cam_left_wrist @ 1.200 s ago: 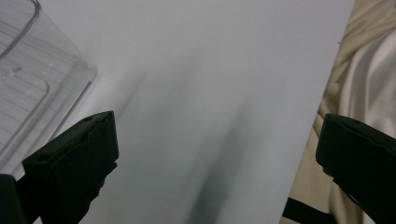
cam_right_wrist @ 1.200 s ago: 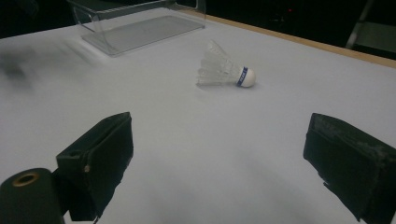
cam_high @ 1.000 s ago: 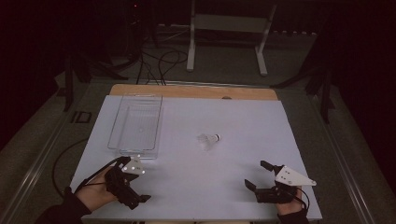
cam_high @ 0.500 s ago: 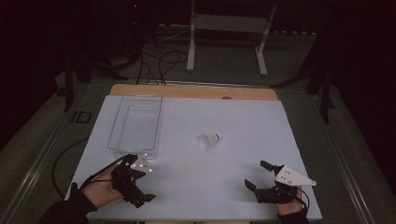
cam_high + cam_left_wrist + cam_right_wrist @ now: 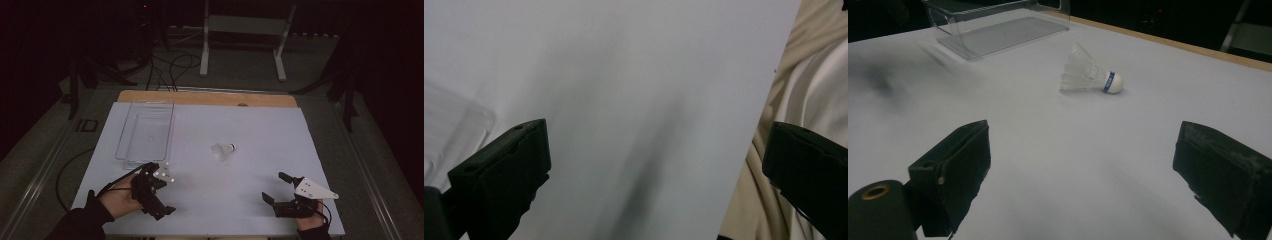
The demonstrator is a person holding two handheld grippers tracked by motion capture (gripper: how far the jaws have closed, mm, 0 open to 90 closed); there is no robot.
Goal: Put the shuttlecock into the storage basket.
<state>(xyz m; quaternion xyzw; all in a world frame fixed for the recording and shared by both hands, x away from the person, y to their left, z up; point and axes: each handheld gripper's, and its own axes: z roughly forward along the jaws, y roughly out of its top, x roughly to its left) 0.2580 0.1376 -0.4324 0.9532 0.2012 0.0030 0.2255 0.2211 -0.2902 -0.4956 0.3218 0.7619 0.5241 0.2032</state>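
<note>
Shuttlecock (image 5: 1091, 76) lying beside the clear tray (image 5: 146, 131), featherlight with a crushable skirt, best pinched at its cork; right gripper (image 5: 276, 188) and left gripper (image 5: 159, 195) both spread, empty.

room: dark, surroundings near black
table sheet (image 5: 240, 175): evenly lit from above
shadows: soft, faint
blur: smeared patch at left of right gripper view; left gripper view soft

Left tongs (image 5: 161, 192) gaping wide, tilted sideways, right tongs (image 5: 276, 187) wide apart, both low
</note>
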